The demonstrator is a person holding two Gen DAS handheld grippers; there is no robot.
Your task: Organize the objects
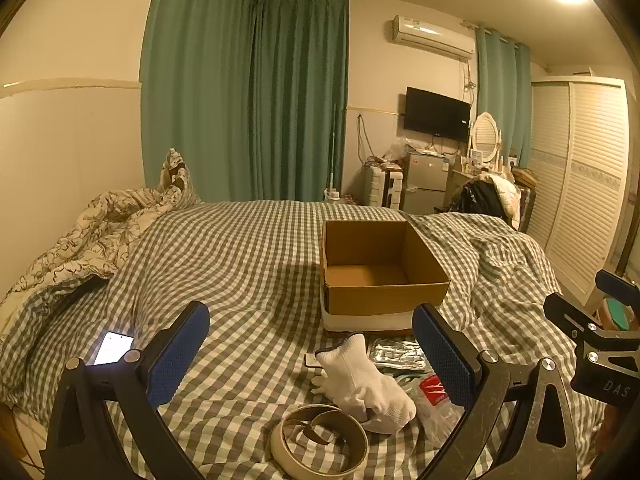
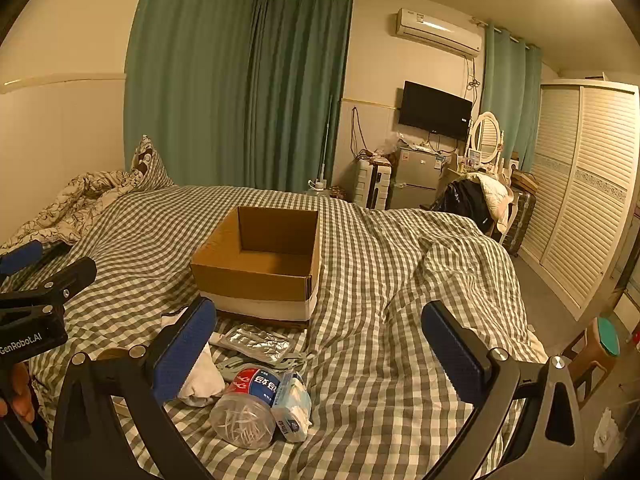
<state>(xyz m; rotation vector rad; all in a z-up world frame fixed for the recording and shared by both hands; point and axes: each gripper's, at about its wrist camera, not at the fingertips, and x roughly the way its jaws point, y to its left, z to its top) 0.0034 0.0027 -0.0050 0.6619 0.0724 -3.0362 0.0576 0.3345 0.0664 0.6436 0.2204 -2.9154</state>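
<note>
A brown cardboard box sits open-topped near the middle of both views, its plain corrugated walls standing square on a white base, with nothing visible inside. In front of it, toward the lower part of each frame, a small heap of things lies on the gray-and-white checked bedspread: a soft knitted white sock, crumpled and slumped; a flat, shiny foil packet just below the box; a clear plastic bottle on its side with a red and blue label; and a white tissue pack touching the bottle's right side. In the left wrist view a flat ring of beige tape lies at the bottom centre, just beside the sock. The left gripper is spread wide, its blue ribbed pads either side of the heap and gripping nothing. The right gripper is likewise spread wide and holding nothing, its left pad in front of the sock. A lit phone rests at the lower left of the left view, and a crumpled leaf-print quilt is bunched along the left edge.
</note>
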